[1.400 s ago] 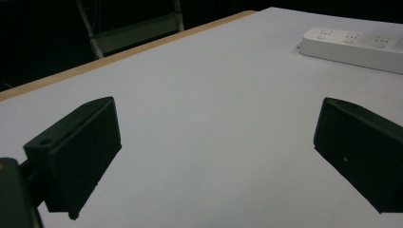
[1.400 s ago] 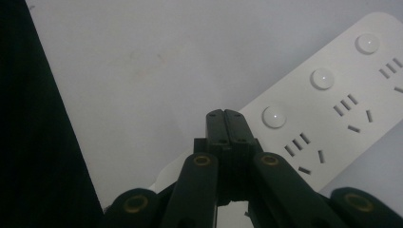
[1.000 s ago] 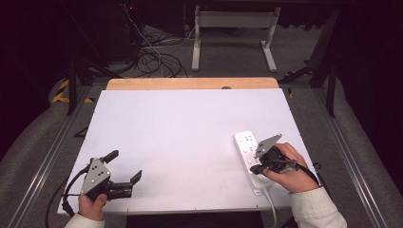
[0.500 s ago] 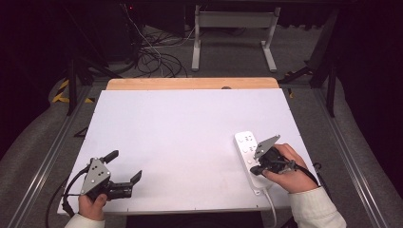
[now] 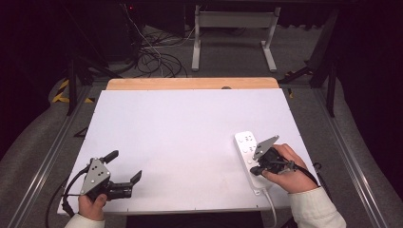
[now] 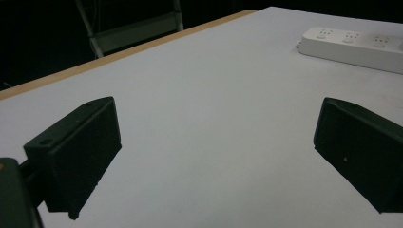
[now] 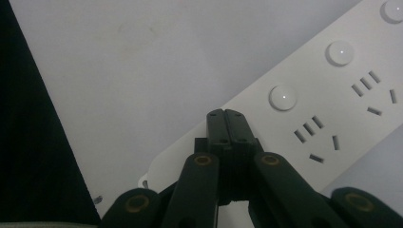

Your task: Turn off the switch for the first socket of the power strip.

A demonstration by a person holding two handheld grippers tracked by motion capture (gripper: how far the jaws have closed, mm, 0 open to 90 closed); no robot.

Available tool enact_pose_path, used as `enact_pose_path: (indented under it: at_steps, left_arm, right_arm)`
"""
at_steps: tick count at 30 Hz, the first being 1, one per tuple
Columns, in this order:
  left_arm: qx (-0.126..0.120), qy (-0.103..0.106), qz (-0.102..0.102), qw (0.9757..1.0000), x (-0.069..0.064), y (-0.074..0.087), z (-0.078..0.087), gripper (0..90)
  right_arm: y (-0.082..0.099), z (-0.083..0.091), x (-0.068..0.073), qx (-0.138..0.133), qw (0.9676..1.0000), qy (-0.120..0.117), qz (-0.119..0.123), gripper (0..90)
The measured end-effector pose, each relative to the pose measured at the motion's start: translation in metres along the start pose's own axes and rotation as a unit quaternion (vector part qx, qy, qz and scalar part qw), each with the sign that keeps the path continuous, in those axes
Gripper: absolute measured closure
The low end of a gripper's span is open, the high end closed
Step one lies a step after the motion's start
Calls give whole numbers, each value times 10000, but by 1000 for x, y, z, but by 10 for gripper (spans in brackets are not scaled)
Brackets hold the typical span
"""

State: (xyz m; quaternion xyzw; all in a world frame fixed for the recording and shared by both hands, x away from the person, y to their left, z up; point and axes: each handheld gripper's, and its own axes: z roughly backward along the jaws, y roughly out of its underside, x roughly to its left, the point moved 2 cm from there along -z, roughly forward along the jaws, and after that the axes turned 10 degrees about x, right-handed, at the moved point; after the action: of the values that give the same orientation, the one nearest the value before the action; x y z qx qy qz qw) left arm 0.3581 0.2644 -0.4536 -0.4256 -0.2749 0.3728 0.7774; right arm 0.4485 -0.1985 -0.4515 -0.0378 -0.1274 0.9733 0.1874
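A white power strip (image 5: 244, 141) lies near the right edge of the white table (image 5: 190, 133), its cord (image 5: 271, 205) running off the front edge. In the right gripper view it shows socket holes and round switch buttons (image 7: 283, 97). My right gripper (image 5: 255, 169) is shut, its joined tips (image 7: 225, 116) right over the cord end of the power strip (image 7: 332, 95); I cannot tell whether they touch it. My left gripper (image 5: 124, 166) rests at the front left, jaws wide open (image 6: 218, 118) with nothing between them. It looks across at the power strip (image 6: 351, 45).
A bare wooden strip (image 5: 190, 83) runs along the table's far edge. Behind it on the floor lie tangled cables (image 5: 152, 57) and a white metal frame (image 5: 233, 28). Metal rails (image 5: 52, 152) flank the table on both sides.
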Motion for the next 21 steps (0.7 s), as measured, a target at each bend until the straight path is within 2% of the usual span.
enact_pose_path:
  at_steps: [8,12,17,20,21]
  left_arm:
    - [-5,11,15,10000,0,0,0,22]
    - [-8,22,0,10000,0,0,0,22]
    - [-17,37,3,10000,0,0,0,22]
    - [-15,34,10,10000,0,0,0,22]
    - [-17,24,2,10000,0,0,0,22]
  right_arm:
    - [1,0,0,-8,10000,25,54,900]
    - [3,-1,0,-114,9999,-27,-16,900]
    - [2,-1,1,-89,9999,-4,-47,900]
    - [1,11,4,-526,9985,94,64,900]
    - [0,17,7,-746,9972,51,93,900]
